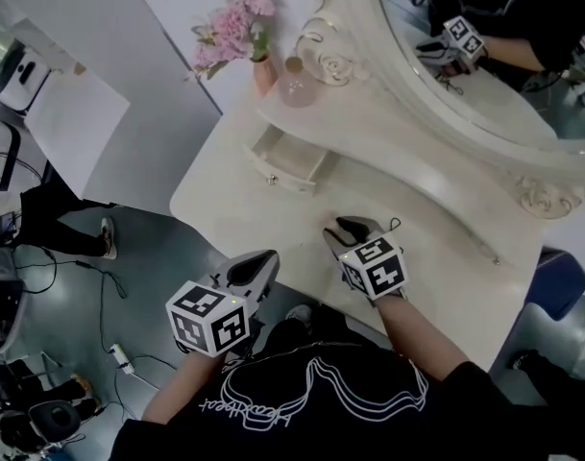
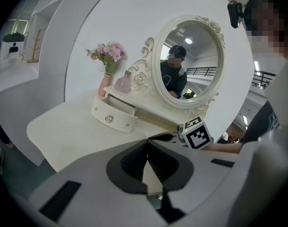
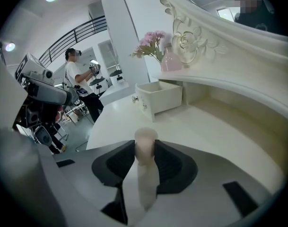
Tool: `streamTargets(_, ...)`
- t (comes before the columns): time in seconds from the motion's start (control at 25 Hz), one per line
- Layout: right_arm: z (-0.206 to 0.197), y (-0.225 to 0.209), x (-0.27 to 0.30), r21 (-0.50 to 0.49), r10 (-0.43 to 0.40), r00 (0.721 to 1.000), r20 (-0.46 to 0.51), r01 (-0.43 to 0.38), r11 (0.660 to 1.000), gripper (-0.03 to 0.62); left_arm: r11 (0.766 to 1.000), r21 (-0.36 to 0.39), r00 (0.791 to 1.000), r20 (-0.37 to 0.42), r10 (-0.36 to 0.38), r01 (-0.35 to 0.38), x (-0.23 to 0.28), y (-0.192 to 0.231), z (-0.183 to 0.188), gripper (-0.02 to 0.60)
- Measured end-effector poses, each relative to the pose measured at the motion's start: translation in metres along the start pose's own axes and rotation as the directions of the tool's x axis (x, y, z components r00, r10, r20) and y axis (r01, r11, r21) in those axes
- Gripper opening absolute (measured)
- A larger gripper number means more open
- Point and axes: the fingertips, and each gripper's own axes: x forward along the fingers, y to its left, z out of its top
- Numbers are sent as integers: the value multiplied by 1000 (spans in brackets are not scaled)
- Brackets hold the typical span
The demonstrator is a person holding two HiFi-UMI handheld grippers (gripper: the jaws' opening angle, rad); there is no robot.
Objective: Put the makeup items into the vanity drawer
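The white vanity table has a small drawer pulled open at its back left; the drawer looks empty from the right gripper view. My right gripper hovers over the table's front middle, right of the drawer. Its jaws are shut on a beige makeup stick that stands up between the pads. My left gripper hangs off the table's front edge, jaws shut with nothing between them. It faces the drawer from a distance.
A pink vase of flowers and a round pink bottle stand on the shelf above the drawer. The oval mirror rises behind. Floor cables and another person are beyond the table's left edge.
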Motion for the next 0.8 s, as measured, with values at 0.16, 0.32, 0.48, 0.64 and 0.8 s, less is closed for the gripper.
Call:
streamTargets(0.16, 2, 2, -1, 3, 31, 1000, 5, -31, 1000, 120, 1000, -4, 1000, 2, 10, -10, 6, -1, 3, 5)
streamTargets(0.32, 10, 6, -7, 10, 77, 996, 37, -78, 997, 114, 1000, -2, 1000, 6, 15, -15, 14, -6, 9, 6)
streamTargets(0.48, 20, 9, -21, 18, 111, 991, 80, -112, 994, 112, 1000, 7, 1000, 12, 13, -13, 19, -16, 12, 5)
streamTargets(0.64, 34, 6, -36, 30, 106, 986, 128, -111, 993, 110, 1000, 15, 1000, 17, -3, 3, 23, -20, 17, 6)
streamTargets(0.8, 57, -3, -45, 44, 69, 980, 186, -79, 996, 110, 999, 30, 999, 23, -32, 31, 25, -15, 27, 6)
